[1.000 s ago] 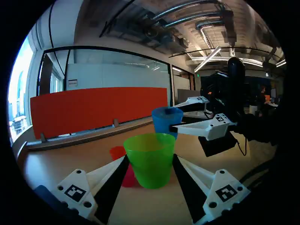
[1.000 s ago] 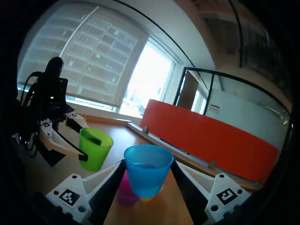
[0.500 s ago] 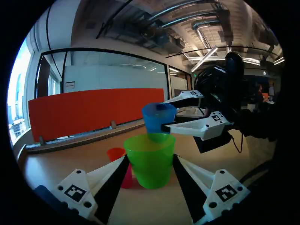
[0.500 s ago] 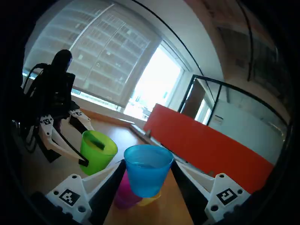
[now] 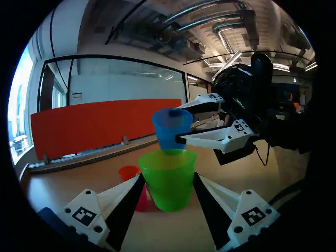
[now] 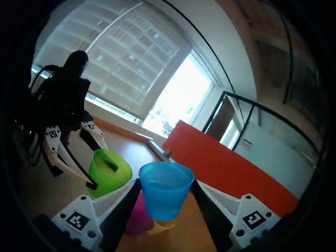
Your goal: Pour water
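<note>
Upright blue cup (image 6: 166, 195) with water, higher than the nearby green cup (image 5: 169, 180).

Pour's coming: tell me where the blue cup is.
The blue cup is gripped by the right gripper; in the left gripper view it hangs just above and behind the green cup in the left gripper.

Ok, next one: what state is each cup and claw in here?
Left claw: shut on green cup.
Right claw: shut on blue cup.
Green cup: upright, gripped.
Blue cup: gripped, roughly upright, water inside, not pouring.
Magenta cup: standing on table, ungripped.
</note>
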The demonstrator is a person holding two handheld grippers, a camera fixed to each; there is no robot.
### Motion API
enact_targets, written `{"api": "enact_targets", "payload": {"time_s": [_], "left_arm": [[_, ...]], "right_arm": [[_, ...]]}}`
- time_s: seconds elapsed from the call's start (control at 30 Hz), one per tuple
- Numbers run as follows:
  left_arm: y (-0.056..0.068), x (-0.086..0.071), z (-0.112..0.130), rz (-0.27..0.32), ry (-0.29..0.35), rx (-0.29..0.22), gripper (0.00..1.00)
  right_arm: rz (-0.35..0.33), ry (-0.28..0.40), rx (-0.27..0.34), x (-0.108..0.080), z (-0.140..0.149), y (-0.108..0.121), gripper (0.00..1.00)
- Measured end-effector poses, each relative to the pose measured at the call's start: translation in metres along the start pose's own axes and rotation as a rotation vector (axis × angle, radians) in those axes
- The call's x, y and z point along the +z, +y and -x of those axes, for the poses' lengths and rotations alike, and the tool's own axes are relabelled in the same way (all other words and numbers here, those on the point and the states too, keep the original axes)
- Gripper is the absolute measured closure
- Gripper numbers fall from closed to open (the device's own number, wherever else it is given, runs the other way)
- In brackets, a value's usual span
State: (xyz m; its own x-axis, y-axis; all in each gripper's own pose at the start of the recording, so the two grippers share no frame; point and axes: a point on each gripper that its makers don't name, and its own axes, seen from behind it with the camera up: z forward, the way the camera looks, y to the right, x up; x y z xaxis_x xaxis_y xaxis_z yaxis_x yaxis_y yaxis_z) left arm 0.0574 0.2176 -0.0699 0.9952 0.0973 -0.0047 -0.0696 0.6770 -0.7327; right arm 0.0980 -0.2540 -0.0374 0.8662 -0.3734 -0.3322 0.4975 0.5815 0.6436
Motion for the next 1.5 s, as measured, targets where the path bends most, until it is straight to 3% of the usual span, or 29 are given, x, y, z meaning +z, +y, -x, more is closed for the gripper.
{"api": "enact_targets", "payload": {"time_s": [0.5,1.5], "left_arm": [[0.003,0.002,0.001,0.006,-0.002,0.007,0.17],[0.009,0.009,-0.002,0.018,0.006,0.009,0.17]], "right_arm": [[-0.036,-0.011,-0.123,0.004,-0.013,-0.001,0.1],[-0.085,-0.019,-0.308,0.008,-0.028,-0.001,0.09]]}}
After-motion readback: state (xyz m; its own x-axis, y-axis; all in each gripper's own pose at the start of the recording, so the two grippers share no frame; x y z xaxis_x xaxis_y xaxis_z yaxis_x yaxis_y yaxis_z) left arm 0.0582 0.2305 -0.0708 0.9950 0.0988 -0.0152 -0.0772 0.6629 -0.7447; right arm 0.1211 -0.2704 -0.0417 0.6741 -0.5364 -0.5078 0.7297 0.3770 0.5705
